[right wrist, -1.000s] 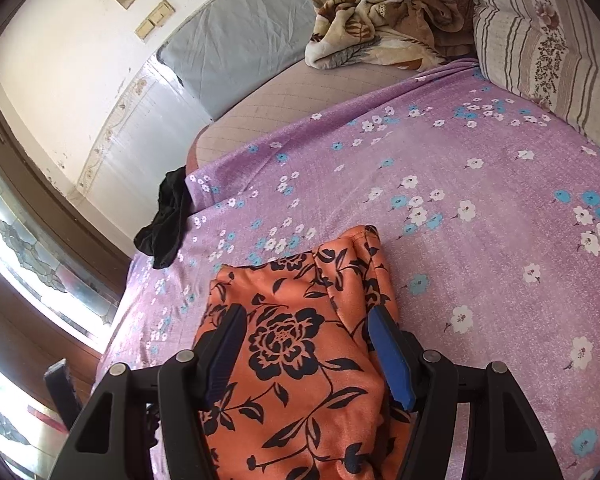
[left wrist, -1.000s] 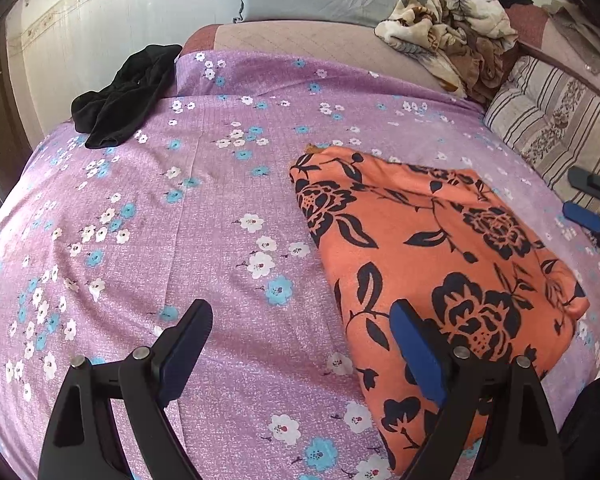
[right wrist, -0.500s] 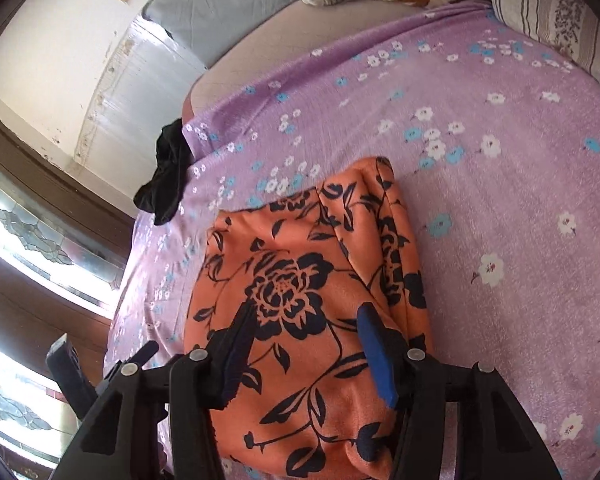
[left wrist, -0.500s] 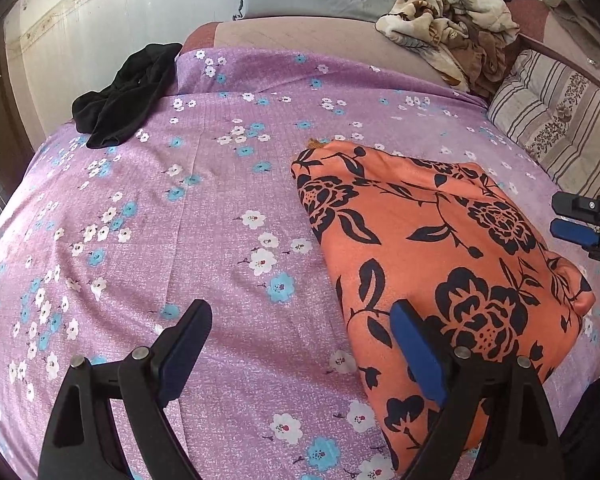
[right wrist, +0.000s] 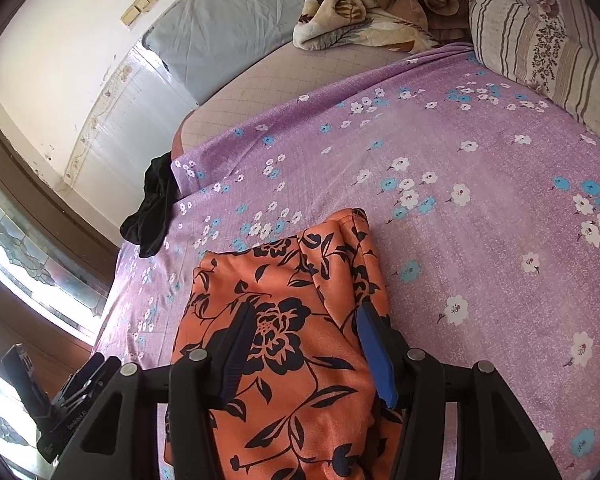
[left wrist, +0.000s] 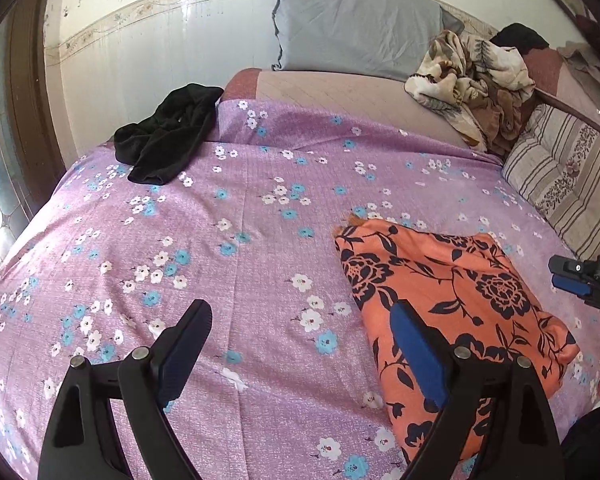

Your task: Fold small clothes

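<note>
The bed's purple flowered sheet [left wrist: 236, 248] fills my view, and on its near right part lies the orange garment with black flowers [left wrist: 440, 292], already folded into a compact packet with its edges stacked; I judge this piece's folding nearly or fully done, with only a last squaring-up or setting aside left. Far to the left, at the sheet's edge, a crumpled black garment [left wrist: 168, 132] lies well apart from the orange one, and it looks to me like the next piece to fold. My left gripper [left wrist: 300, 352] hovers wide and empty, its left finger over bare sheet, its right finger over the near left edge of the orange packet. My right gripper [right wrist: 304, 344] stands half-wide above the packet's near end, and I cannot tell whether its pads [right wrist: 374, 356] press the cloth. Next I should clear the packet and reach far left for the black cloth.
</note>
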The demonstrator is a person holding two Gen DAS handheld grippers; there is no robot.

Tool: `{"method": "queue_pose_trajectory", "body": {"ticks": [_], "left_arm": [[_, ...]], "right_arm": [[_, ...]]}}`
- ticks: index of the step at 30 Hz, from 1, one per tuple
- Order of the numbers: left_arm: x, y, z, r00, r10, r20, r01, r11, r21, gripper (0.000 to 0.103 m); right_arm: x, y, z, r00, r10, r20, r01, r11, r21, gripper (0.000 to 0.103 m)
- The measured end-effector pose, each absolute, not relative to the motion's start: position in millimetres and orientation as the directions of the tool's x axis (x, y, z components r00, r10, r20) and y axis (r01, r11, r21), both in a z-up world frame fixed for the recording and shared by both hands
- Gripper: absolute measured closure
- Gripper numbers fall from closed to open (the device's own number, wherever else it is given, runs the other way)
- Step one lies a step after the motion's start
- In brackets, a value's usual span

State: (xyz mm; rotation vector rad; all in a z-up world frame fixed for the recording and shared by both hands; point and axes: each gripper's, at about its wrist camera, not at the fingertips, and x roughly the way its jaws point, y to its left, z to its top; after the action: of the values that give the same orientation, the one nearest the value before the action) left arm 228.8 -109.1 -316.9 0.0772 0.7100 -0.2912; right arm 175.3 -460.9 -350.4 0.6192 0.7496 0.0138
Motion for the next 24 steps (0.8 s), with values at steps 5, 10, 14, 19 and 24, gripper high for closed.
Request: {"method": "queue_pose_trajectory", "body": {"ticks": [5, 10, 14, 19, 24], "left_arm": [[230, -100, -311, 0.731, -0.237, -0.64, 0.272, 0.961, -0.046, 0.012], [230, -100, -312, 0.731, -0.234, -0.642, 0.271, 0.962, -0.042, 0.012], [230, -103, -315, 0.724, -0.228, -0.651, 0.274, 0.961, -0.032, 0.012], [232, -107, -320, 0.714, -0.223, -0.664, 0.281, 0.959, -0.02, 0.012], [232, -111, -326, 0.699, -0.223, -0.68, 0.294, 0.956, -0.012, 0.012]], "right_arm": [[175, -456, -349, 0.738, 0.223, -0.637, 0.195, 0.834, 0.517, 0.047], [175, -454, -349, 0.735, 0.219, -0.641, 0.195, 0.838, 0.51, 0.047], [176, -455, -350, 0.734, 0.221, -0.642, 0.195, 0.837, 0.511, 0.047], [177, -455, -350, 0.732, 0.225, -0.644, 0.194, 0.837, 0.513, 0.047], [178, -457, -353, 0.719, 0.224, -0.657, 0.204, 0.837, 0.508, 0.047]]}}
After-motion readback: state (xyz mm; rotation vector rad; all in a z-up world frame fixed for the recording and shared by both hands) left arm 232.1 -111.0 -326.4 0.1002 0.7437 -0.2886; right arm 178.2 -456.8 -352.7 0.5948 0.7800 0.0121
